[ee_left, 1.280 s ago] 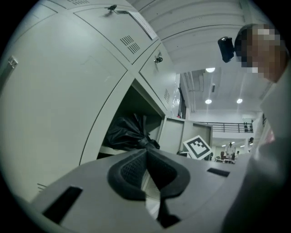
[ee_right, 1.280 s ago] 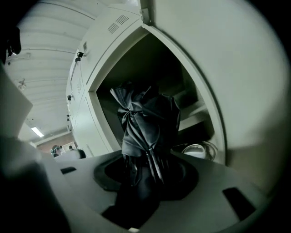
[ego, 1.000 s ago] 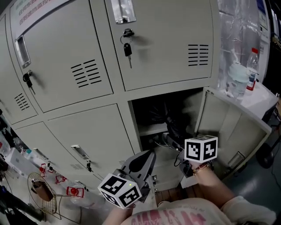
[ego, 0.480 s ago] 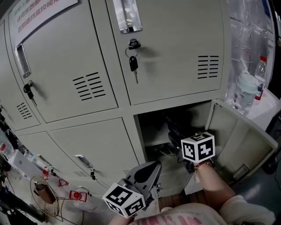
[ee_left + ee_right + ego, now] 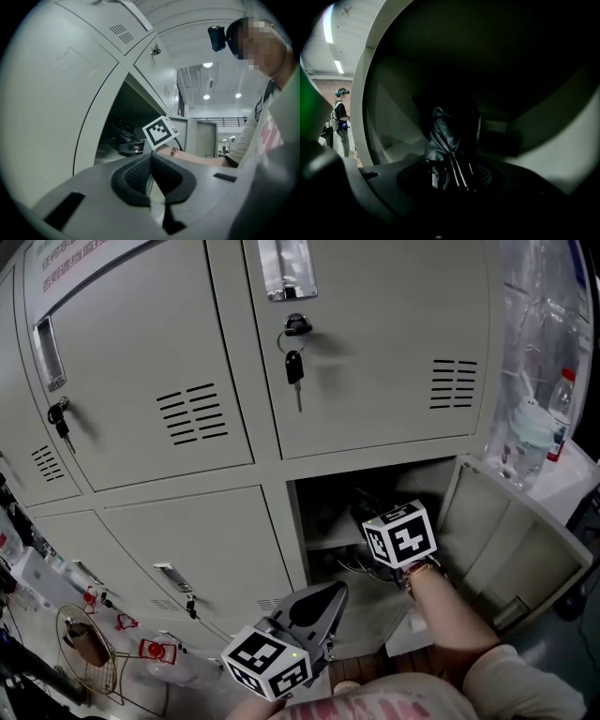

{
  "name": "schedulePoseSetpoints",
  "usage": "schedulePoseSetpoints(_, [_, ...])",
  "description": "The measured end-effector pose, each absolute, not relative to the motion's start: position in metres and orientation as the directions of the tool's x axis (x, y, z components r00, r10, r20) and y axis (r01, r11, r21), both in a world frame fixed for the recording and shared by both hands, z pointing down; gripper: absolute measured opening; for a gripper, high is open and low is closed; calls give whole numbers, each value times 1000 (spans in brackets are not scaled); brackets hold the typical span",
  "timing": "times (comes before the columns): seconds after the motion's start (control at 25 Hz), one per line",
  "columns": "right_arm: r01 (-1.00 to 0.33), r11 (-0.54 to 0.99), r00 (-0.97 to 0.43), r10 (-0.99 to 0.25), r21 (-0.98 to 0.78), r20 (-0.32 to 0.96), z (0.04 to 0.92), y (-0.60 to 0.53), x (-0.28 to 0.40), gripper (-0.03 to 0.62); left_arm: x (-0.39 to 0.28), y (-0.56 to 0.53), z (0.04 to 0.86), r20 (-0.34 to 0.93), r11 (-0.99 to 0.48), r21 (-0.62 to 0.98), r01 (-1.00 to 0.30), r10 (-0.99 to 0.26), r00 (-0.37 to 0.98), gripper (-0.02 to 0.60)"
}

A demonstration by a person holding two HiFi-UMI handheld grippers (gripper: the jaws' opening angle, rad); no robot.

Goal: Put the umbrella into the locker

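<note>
Grey left claw (image 5: 323, 596) at my 7 o'clock, jaws pressed together, nothing in them, parked outside locker (image 5: 292, 521). Right claw (image 5: 452, 183) at 4 o'clock, half closed, clamped on near end of black folded umbrella (image 5: 452, 138). Umbrella's long axis runs straight off claw toward 12, far end inside open bay. I judge right hand pushes deeper along that line. Open door (image 5: 511, 531) at claw's 3 o'clock.

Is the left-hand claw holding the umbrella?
No: on the left gripper the jaws are shut together with nothing between them; the dark folded umbrella is clamped in the right gripper.
</note>
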State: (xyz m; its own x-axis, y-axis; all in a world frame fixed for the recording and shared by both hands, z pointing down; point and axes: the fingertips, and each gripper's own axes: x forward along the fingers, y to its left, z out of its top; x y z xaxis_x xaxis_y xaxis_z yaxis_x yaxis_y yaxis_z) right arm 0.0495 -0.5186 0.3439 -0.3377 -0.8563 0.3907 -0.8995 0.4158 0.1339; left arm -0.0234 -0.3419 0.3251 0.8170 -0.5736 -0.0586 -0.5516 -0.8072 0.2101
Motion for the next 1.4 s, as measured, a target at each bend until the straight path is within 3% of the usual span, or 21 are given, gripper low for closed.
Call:
schedulePoseSetpoints(0.32, [-868, 444, -277, -805, 222, 525, 359, -521, 44, 167, -18, -342, 322, -70, -809, 203, -551, -573, 816, 2])
schedulePoseSetpoints(0.64, [-791, 468, -182, -795, 394, 579, 357, -531, 42, 170, -26, -344, 319, -75, -801, 193, -566, -587, 806, 2])
schedulePoseSetpoints(0.84, [-724, 460, -107, -811, 514, 575, 358, -545, 50, 170, -25, -343, 319, -78, -806, 190, -561, -582, 810, 2])
schedulePoseSetpoints(1.4, [-641, 428, -44, -849, 638, 526, 356, -573, 58, 178, -28, -349, 322, -68, -794, 193, -577, -598, 799, 2])
